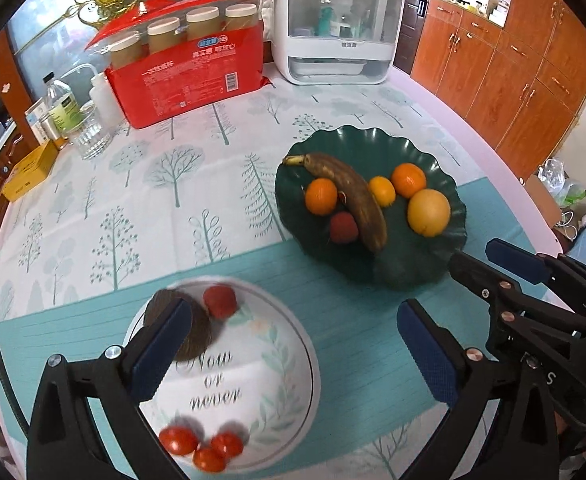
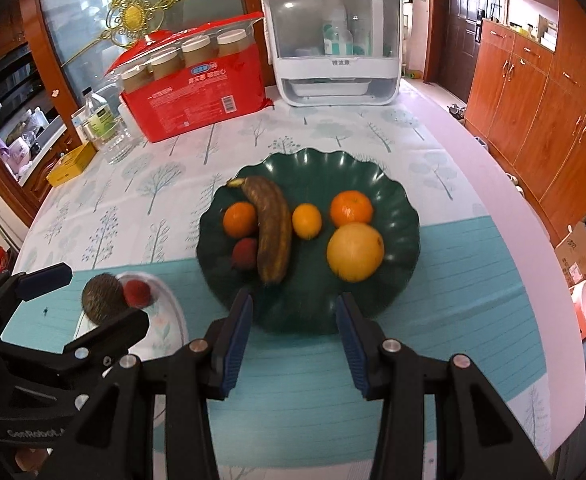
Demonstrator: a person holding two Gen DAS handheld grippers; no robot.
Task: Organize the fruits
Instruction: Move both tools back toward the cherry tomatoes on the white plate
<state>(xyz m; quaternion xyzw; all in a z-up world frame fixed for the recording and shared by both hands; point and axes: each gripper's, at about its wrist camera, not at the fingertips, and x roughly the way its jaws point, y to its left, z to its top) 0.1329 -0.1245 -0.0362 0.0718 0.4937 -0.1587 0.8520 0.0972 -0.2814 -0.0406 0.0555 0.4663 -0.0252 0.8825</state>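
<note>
Bare tablecloth [image 2: 473, 320] is seen beside the scalloped green plate [image 2: 397, 200]; both the left gripper [image 1: 293, 344] and the right gripper [image 2: 295, 340] are held apart, empty.

Both hand-held grippers [image 1: 293, 344] [image 2: 293, 344] open, empty.

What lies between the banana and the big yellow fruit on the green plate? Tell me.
A small orange sits between the banana and the big yellow fruit on the green plate, seen clearly in the right wrist view.

green plate [image 2: 397, 216]: I'm seeing glossy plastic
tabletop [image 2: 445, 280]: I'm reading matt printed cloth
cupboards [image 2: 541, 112]: I'm seeing polished wood
</note>
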